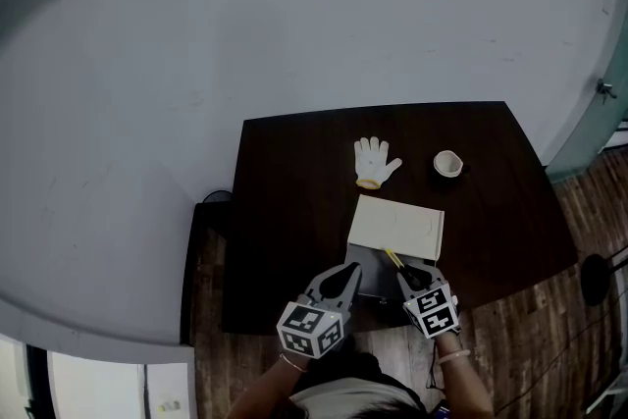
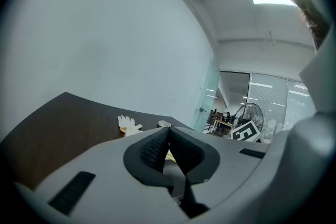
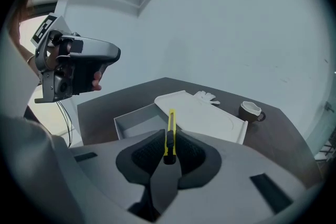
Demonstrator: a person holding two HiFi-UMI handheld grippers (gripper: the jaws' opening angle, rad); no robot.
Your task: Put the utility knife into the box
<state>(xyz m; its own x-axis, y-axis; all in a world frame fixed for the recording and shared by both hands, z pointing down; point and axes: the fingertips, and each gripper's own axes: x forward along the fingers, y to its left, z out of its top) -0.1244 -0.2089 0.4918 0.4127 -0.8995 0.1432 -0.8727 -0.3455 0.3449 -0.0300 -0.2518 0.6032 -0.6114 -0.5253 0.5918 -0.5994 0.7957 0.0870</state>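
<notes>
the right tool pinches the yellow knife, its tip over the open box on the dark surface; the left tool is pressed together, empty, beside it

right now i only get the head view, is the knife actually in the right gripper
Observer: Yes. In the right gripper view, the right gripper has its jaws closed on the yellow knife, which sticks out ahead.
Operator: and the left one
Observer: The left gripper is shut, with nothing between its jaws.
Operator: box ready
Observer: The box stands open just ahead of the knife. What shows of its inside holds nothing.
</notes>
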